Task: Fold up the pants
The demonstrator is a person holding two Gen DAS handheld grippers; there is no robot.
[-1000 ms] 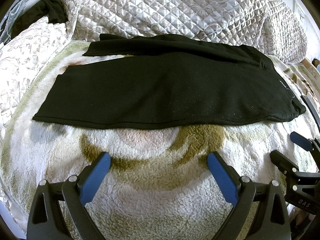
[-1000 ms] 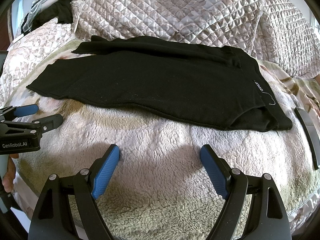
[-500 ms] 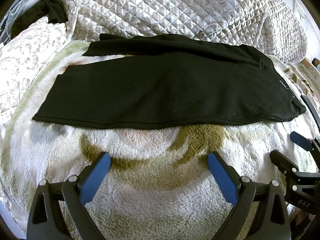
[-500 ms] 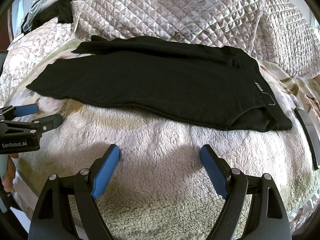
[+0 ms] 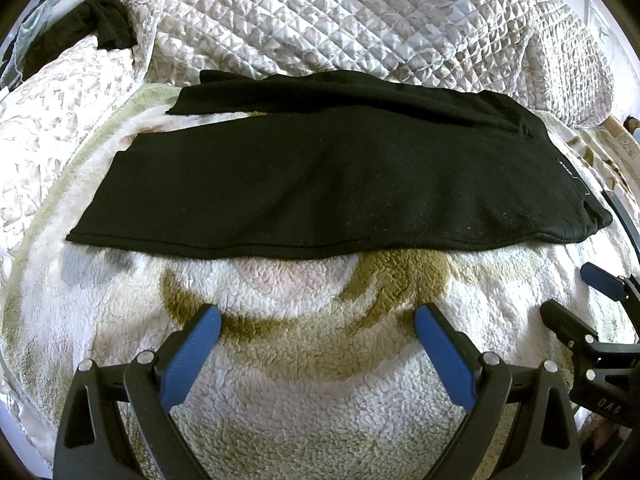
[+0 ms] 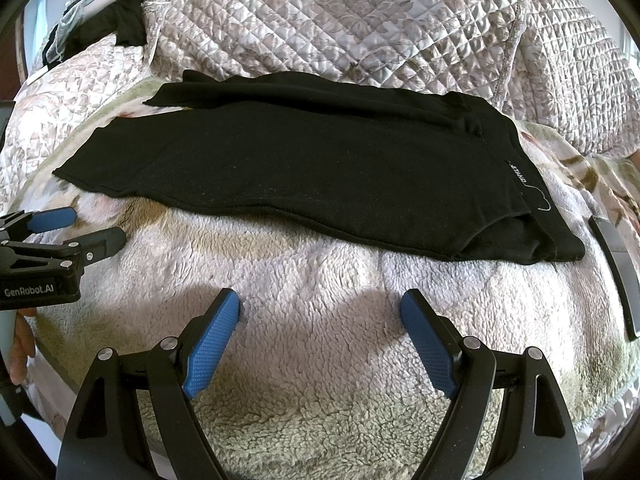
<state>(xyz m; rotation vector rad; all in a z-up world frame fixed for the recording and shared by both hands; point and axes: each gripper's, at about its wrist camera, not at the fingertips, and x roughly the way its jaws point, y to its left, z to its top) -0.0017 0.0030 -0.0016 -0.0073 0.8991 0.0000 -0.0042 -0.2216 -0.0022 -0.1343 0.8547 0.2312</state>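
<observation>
Pants (image 5: 328, 184), black, lying flat and lengthwise across a fleece blanket (image 5: 312, 360) on a bed, waistband to the right with a small printed label, leg hems to the left. One leg lies mostly over the other; the far leg's hem shows beyond the near one, so the halving along the length looks imperfect. A quilted cover (image 5: 360, 28) is bunched behind, a dark flat object (image 6: 612, 264) lies just beside the waistband, and other dark clothing (image 5: 104, 28) sits at the far left corner.

Left gripper (image 5: 318, 320) and right gripper (image 6: 320, 308) hover above bare blanket near the pants' front edge, touching nothing; each has its blue pads spread wide with nothing between them. Compared with the views of a second and half a second ago, nothing has shifted: cloth, grippers and framing are the same. This stillness suggests a pause before the first grasp, with folding not yet begun. Likely next: taking the hems and waistband.
</observation>
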